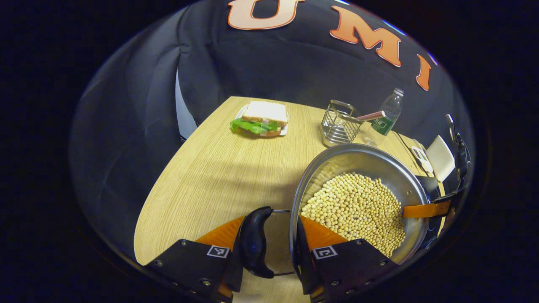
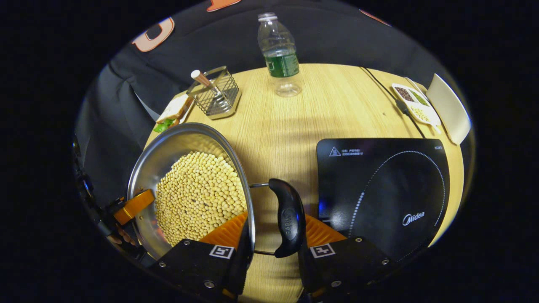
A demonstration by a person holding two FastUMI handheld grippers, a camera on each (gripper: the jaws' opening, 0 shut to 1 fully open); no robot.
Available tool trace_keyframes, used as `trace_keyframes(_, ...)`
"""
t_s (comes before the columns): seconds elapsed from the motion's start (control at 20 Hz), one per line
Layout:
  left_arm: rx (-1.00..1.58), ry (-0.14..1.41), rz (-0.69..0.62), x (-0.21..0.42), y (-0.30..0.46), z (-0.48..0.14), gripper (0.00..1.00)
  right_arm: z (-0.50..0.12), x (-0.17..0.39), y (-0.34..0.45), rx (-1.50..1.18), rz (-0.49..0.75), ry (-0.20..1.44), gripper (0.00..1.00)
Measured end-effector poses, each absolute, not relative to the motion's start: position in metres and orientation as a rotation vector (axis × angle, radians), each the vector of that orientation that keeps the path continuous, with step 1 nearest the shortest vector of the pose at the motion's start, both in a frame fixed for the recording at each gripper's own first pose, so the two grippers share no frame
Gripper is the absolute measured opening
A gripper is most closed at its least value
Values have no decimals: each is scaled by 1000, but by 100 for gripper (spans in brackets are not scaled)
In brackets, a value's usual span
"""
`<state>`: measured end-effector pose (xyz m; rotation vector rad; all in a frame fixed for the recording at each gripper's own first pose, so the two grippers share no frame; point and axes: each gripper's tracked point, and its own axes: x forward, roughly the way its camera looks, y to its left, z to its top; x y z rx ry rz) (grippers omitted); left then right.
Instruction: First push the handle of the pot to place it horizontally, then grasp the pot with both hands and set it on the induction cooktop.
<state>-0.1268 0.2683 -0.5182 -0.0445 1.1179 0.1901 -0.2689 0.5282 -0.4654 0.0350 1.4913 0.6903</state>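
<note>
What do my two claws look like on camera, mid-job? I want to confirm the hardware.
They match. The left claw and the right claw each have two flat, angular black finger mounts dotted with small silver screws. Each mount carries a small square black-and-white coded tag at its inner corner. The inner finger faces are finely ribbed.

The black glass induction cooktop (image 2: 387, 189) loses its near corner behind the right gripper (image 2: 271, 248); the small white sectioned dish's (image 2: 414, 103) contents are too small to identify.
</note>
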Motion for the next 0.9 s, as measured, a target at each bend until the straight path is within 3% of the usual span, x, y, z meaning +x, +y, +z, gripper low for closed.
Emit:
trace_keyframes(0.25, -1, 1054, 142, -120, 274, -489, 59, -469, -278, 527, 72, 661, 1450, 51)
trace_keyframes(0.35, 3, 1039, 123, -119, 278, -479, 56, -469, -282, 529, 84, 642, 1425, 47)
trace_keyframes(0.4, 4, 1032, 113, -118, 279, -477, 52, -469, -284, 530, 91, 634, 1415, 51)
trace_keyframes(0.45, 8, 1025, 104, -117, 280, -473, 56, -469, -284, 531, 100, 624, 1407, 51)
trace_keyframes(0.5, 13, 1016, 94, -116, 280, -468, 52, -469, -286, 529, 109, 614, 1403, 51)
trace_keyframes(0.6, 26, 1001, 74, -116, 278, -465, 55, -470, -290, 529, 126, 594, 1392, 51)
trace_keyframes(0.65, 29, 996, 64, -115, 277, -465, 55, -470, -291, 528, 135, 584, 1388, 46)
trace_keyframes(0.7, 32, 993, 54, -115, 277, -465, 52, -470, -293, 528, 141, 576, 1385, 51)
trace_keyframes(0.85, 41, 981, 27, -111, 281, -455, 55, -469, -293, 527, 161, 551, 1368, 51)
trace_keyframes(0.9, 43, 977, 18, -110, 281, -455, 52, -470, -297, 526, 163, 543, 1364, 51)
